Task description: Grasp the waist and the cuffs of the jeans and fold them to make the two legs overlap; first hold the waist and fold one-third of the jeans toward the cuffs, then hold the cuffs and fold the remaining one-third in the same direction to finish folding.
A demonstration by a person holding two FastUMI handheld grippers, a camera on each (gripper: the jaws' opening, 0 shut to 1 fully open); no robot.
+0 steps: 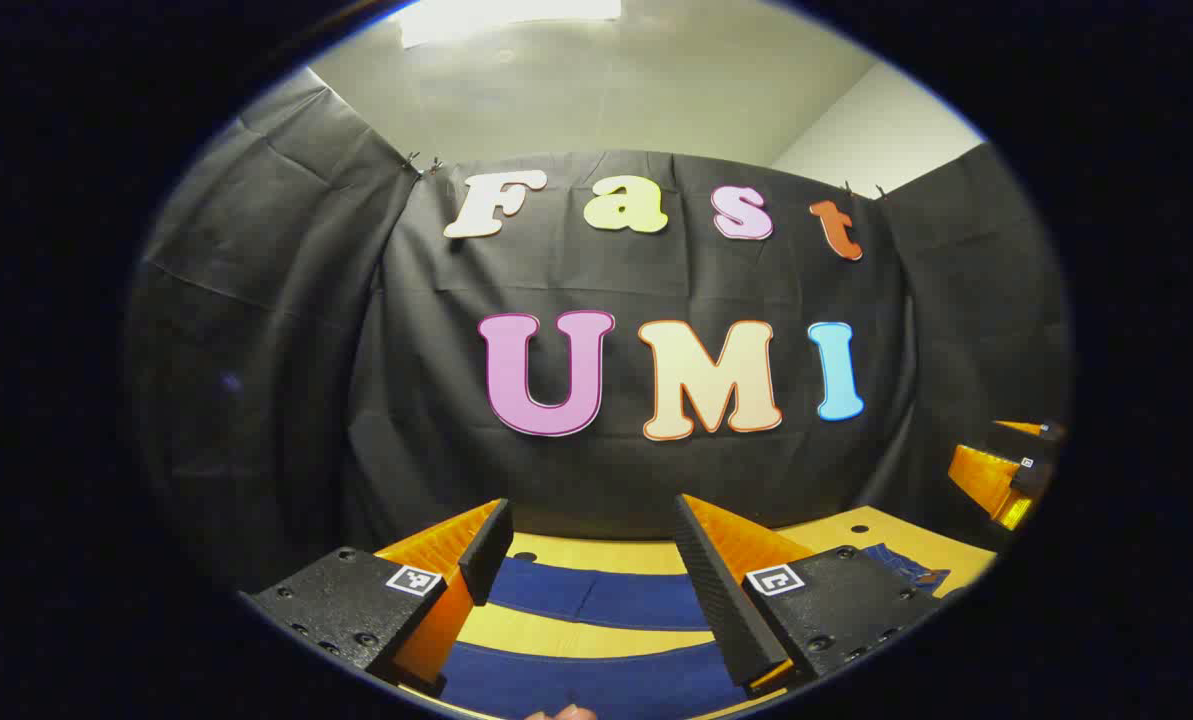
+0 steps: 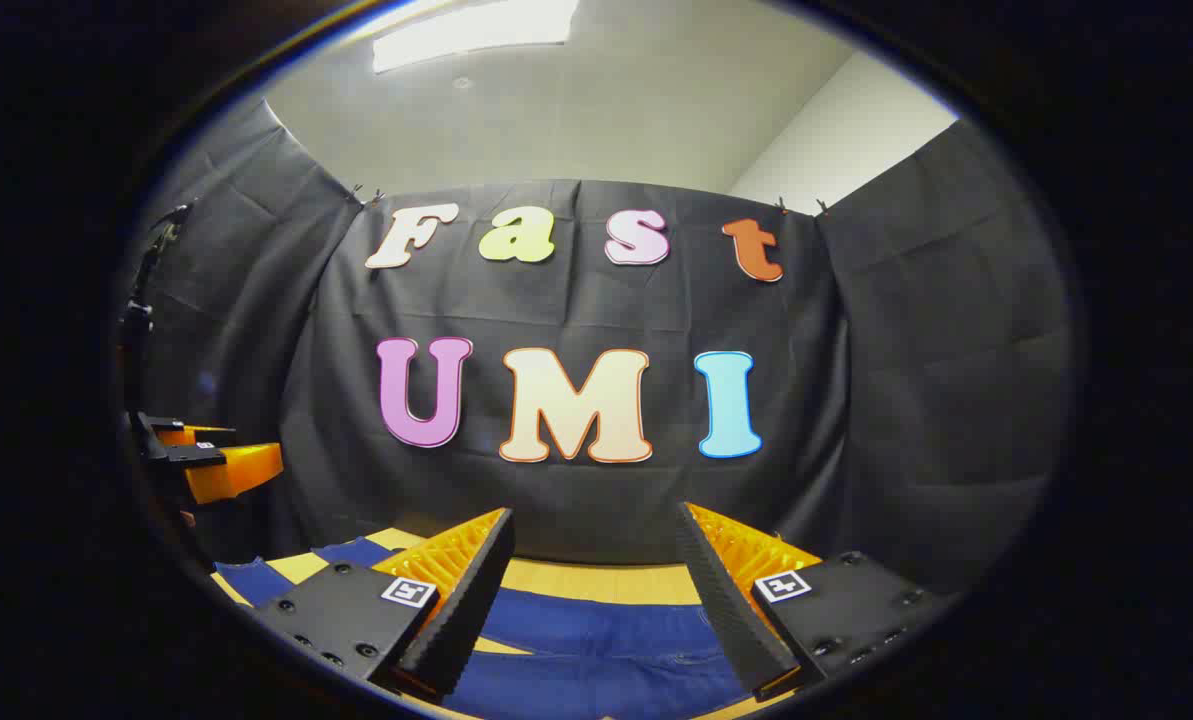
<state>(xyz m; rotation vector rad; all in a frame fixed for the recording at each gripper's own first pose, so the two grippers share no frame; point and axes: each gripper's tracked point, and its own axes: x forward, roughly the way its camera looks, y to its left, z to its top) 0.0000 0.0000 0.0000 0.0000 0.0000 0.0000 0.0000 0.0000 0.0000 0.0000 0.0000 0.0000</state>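
Holding both grippers level above the table [image 1: 856, 528], we point each one toward the black cloth wall [image 1: 596, 470] at the back of the booth.

Left gripper [image 1: 592, 530]: its two fingers [image 1: 721, 590] stand spread wide apart with nothing between them. They hang clear of the fabric below and touch nothing. In the left gripper view, the jeans [image 1: 596, 598] lie flat on the wooden table under the fingers, as two dark blue bands with a strip of bare wood between them. More blue denim shows to the right, past the right-hand finger. At the far right edge of this view we see the right gripper, held off to the side at about the same height.

Right gripper [image 2: 594, 535]: its fingers [image 2: 726, 600] are likewise released and spread, gripping nothing. In the right gripper view, the jeans [image 2: 606, 640] lie directly beneath and between the fingers; seams and stitching show on the denim here. A further patch of blue extends to the left, beside bare wood. At the left edge of this view the left gripper [image 2: 211, 455] is held higher than the table surface, near the cloth wall.
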